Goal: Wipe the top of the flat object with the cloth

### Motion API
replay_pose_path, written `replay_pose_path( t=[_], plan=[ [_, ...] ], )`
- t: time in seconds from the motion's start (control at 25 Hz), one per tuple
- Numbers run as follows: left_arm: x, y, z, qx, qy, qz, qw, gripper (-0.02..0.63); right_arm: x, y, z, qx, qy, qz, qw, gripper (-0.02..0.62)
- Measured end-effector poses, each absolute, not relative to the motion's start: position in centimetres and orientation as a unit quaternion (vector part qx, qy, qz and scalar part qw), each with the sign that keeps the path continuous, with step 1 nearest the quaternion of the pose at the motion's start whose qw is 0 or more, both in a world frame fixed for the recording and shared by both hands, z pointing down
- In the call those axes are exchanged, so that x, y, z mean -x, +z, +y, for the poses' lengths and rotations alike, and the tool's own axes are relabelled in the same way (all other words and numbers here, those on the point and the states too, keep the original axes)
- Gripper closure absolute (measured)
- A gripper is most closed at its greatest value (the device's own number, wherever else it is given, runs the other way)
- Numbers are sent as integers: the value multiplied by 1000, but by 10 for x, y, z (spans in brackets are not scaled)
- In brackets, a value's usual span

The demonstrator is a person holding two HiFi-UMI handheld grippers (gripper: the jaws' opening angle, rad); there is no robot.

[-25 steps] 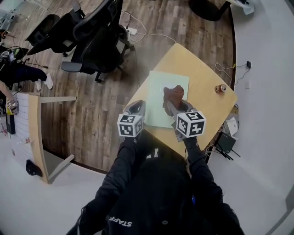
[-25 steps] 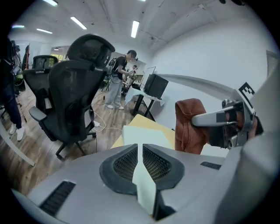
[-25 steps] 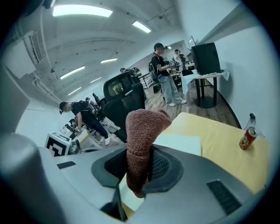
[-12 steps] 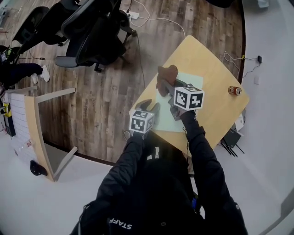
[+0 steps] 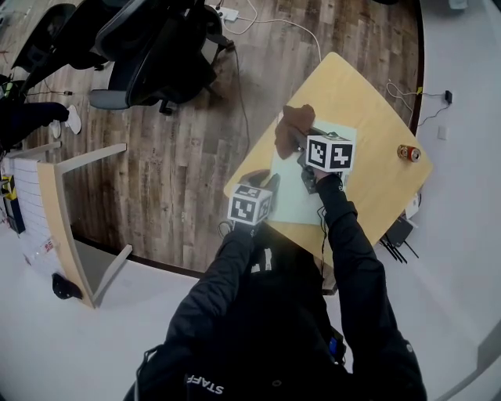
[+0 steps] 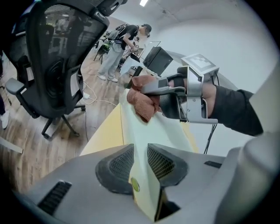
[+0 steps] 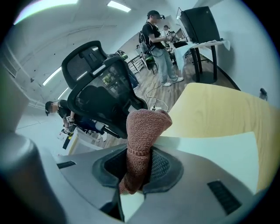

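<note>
A pale green flat sheet (image 5: 293, 196) lies on the yellow table (image 5: 368, 102). My right gripper (image 5: 301, 142) is shut on a brown cloth (image 5: 296, 121), which bunches out past the jaws over the sheet's far left corner. In the right gripper view the cloth (image 7: 144, 131) stands pinched between the pads of my right gripper (image 7: 140, 170), above the sheet (image 7: 210, 153). My left gripper (image 5: 262, 180) is at the sheet's near left corner. Its jaws have just been closing, and in the left gripper view the sheet's corner (image 6: 144, 144) sits between the pads of my left gripper (image 6: 140, 164), touching both.
A small can (image 5: 409, 153) stands near the table's right edge. Black office chairs (image 5: 156, 47) crowd the wooden floor to the left, with cables (image 5: 258, 23) by the table's far side. A white panel frame (image 5: 63, 204) stands at the left. People stand far off.
The right gripper carried the cloth away from me, from the sheet's middle to its far left corner. The left gripper dropped onto the sheet's near left corner and closed on it.
</note>
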State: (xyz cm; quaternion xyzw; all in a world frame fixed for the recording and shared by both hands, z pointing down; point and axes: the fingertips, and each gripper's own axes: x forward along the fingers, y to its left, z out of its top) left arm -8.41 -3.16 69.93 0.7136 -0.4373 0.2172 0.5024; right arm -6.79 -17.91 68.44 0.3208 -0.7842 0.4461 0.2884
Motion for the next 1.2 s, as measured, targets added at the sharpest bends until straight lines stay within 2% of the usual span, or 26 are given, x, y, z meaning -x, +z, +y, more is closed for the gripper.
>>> replay_pose_path(
  t=[1.2],
  plan=[
    [83, 699, -31, -706, 238, -440, 502, 489, -117, 678, -205, -457, 421, -725, 297, 485]
  ],
)
